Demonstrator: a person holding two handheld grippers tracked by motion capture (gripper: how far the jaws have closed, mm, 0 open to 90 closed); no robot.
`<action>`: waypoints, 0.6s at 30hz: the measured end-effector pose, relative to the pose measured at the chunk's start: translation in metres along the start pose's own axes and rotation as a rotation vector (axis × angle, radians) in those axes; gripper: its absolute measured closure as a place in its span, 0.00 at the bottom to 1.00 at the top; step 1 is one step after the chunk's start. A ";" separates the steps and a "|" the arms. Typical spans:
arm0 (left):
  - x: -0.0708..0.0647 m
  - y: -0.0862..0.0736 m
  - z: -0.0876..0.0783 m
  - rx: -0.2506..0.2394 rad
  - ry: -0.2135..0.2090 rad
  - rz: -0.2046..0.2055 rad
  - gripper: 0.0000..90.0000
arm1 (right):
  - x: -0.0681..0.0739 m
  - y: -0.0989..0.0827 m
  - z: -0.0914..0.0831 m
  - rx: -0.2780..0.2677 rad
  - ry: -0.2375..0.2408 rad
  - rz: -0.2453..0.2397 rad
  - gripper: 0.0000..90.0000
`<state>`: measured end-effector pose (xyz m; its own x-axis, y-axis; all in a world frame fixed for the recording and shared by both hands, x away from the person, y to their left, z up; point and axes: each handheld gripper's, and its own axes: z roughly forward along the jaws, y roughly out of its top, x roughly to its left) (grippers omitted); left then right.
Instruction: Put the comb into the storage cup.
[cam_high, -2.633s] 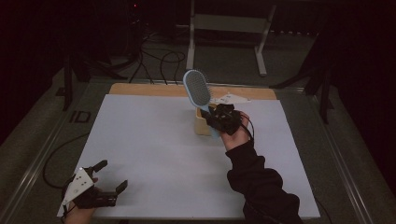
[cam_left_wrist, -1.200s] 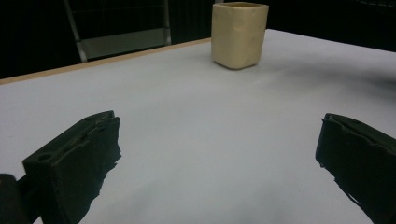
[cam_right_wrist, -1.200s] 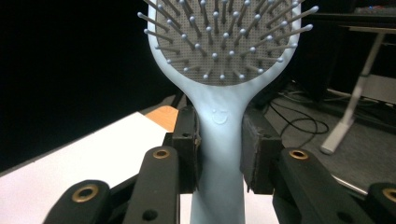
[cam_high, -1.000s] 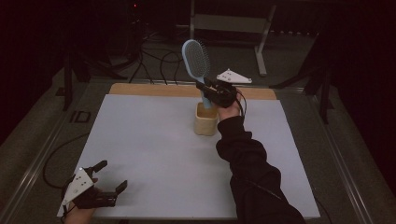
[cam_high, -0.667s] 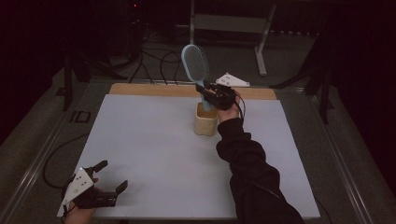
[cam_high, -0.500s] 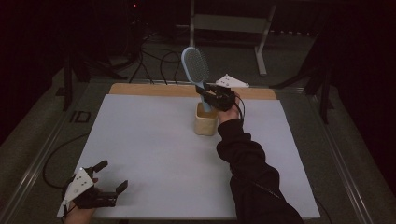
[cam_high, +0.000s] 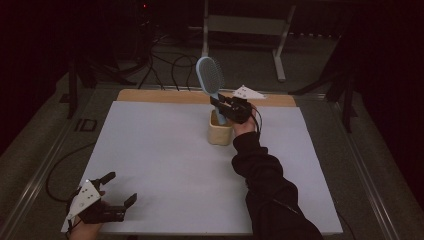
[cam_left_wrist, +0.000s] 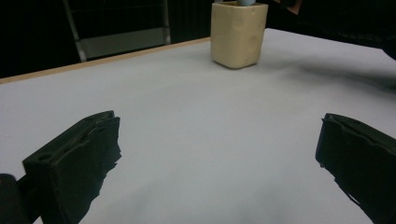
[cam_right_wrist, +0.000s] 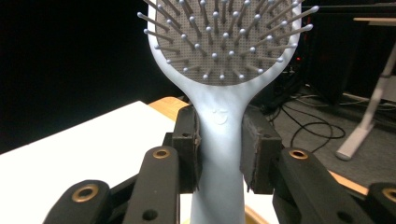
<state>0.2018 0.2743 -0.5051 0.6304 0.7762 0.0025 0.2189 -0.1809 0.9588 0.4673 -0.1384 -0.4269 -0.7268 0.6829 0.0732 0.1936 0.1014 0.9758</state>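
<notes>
A light blue hairbrush (cam_high: 210, 75) stands upright, its handle gripped by my right gripper (cam_high: 227, 109) just above a cream holder cup (cam_high: 220, 131) at the far middle of the white table (cam_high: 165, 165). In the right gripper view both pads press the hairbrush (cam_right_wrist: 219, 107) handle below the bristled head. The handle's lower end dips into the cup's mouth. My left gripper (cam_high: 117, 192) rests at the near left corner, open, nothing between its fingers. In the left gripper view the cream cup (cam_left_wrist: 238, 32) stands far ahead.
A wooden strip (cam_high: 165, 96) runs along the table's far edge. Cables and a metal stand (cam_high: 250, 30) lie on the floor beyond. A dark sleeve (cam_high: 265, 185) reaches across the right half of the table.
The right gripper has carried the hairbrush from a tilt beside the cup to upright over it, then lowered it toward the cup's mouth. The left gripper has stayed put.
</notes>
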 end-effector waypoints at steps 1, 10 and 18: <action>0.000 0.000 0.000 0.001 -0.001 -0.003 0.00 | 0.000 -0.002 0.000 -0.003 0.001 0.003 0.78; 0.000 -0.001 0.001 0.007 -0.002 0.000 0.00 | 0.000 -0.015 -0.003 0.002 -0.001 -0.037 0.78; -0.001 -0.001 0.002 0.010 -0.003 0.003 0.00 | 0.000 -0.025 -0.004 0.003 -0.007 -0.062 0.78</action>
<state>0.2027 0.2725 -0.5063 0.6334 0.7738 0.0046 0.2241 -0.1891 0.9560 0.4595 -0.1437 -0.4506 -0.7328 0.6803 0.0114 0.1504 0.1456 0.9778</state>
